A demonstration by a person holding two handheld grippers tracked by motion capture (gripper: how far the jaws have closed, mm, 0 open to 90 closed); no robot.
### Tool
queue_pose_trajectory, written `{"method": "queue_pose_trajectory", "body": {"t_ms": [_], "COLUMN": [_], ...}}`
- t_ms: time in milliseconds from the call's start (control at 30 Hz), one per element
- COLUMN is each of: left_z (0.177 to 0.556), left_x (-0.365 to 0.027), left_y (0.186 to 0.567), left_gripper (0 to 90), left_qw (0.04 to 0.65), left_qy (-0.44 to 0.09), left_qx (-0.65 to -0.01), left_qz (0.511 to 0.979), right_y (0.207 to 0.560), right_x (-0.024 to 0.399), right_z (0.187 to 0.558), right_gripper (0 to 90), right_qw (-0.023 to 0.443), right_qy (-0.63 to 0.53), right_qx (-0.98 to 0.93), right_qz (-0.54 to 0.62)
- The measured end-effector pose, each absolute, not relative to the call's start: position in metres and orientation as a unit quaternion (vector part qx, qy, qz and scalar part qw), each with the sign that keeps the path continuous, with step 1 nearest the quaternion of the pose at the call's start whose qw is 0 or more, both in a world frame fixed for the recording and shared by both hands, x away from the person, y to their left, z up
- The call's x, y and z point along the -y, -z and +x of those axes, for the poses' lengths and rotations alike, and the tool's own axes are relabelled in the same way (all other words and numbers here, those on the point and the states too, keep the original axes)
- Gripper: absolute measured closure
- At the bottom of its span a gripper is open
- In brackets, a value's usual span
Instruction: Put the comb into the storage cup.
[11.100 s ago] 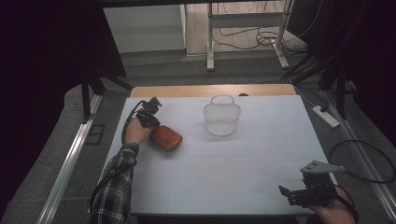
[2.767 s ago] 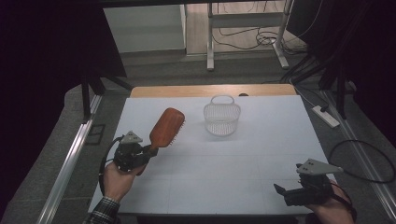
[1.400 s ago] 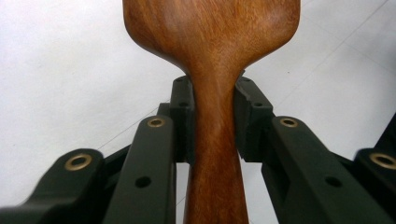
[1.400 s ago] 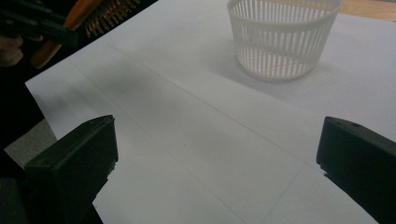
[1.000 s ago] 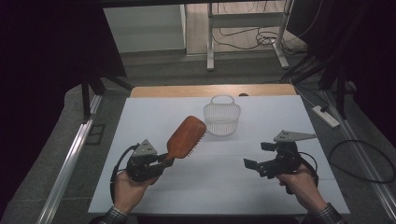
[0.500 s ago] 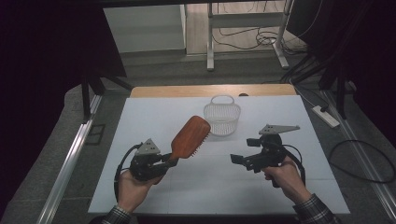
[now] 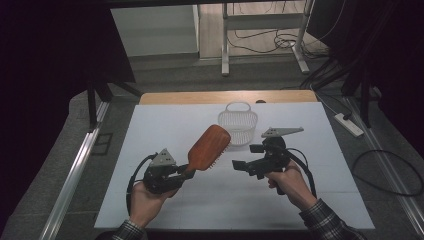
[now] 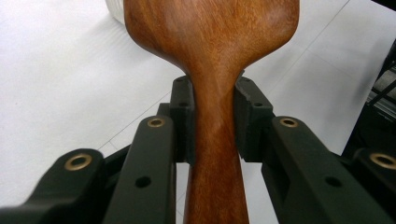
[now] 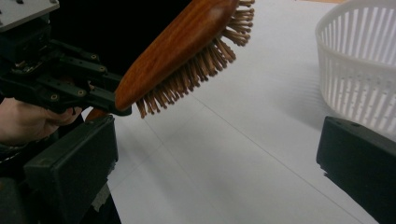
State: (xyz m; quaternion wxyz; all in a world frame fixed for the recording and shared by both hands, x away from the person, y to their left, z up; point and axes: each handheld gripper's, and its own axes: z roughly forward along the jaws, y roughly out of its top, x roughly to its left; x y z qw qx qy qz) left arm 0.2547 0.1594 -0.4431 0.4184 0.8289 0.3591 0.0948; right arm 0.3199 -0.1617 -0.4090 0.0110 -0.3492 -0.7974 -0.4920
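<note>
A wooden hairbrush [image 7: 208, 147] with a reddish-brown back is held above the white table, its head raised up and to the right, its bristles facing down and right. My left gripper [image 7: 186, 171] is shut on its handle [image 8: 212, 140], a black pad pressing each side. My right gripper [image 7: 243, 167] stands open just right of the brush head, pointing left at it, with nothing between its jaws. In the right gripper view the hairbrush [image 9: 187, 46] and its bristles hang over the bare table ahead of the gripper [image 9: 215, 163]. A white plastic basket [image 7: 238, 126] stands behind the brush.
The white table top [image 7: 150, 130] ends at a wooden strip along its far edge. The white basket [image 9: 364, 70] sits close on the right in the right gripper view. Cables and metal stand legs lie on the floor beyond the table.
My right gripper has moved left and farther up the table toward the brush head. The left gripper has carried the brush slightly right and raised its head nearer the basket.
</note>
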Motion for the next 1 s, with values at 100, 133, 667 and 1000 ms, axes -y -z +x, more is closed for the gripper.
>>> {"method": "queue_pose_trajectory", "body": {"t_ms": [100, 133, 667, 1000], "left_z": [0.255, 0.255, 0.255, 0.255], "left_x": [-0.159, -0.158, -0.155, -0.154], "left_y": [0.443, 0.443, 0.442, 0.441], "left_gripper": [71.8, 71.7, 71.7, 71.7], "left_qw": [0.421, 0.422, 0.429, 0.432], "left_qy": [-0.092, -0.092, -0.091, -0.093], "left_qx": [-0.357, -0.357, -0.348, -0.348], "left_qz": [0.829, 0.829, 0.829, 0.827], "right_y": [0.409, 0.409, 0.408, 0.412], "right_x": [0.156, 0.154, 0.120, 0.103], "right_z": [0.323, 0.324, 0.341, 0.351], "right_gripper": [0.0, 0.0, 0.0, 0.0], "right_qw": [0.016, 0.016, 0.041, 0.070], "right_qy": [0.492, 0.493, 0.484, 0.481], "right_qx": [0.797, 0.797, 0.792, 0.783], "right_qz": [-0.349, -0.350, -0.371, -0.388]}}
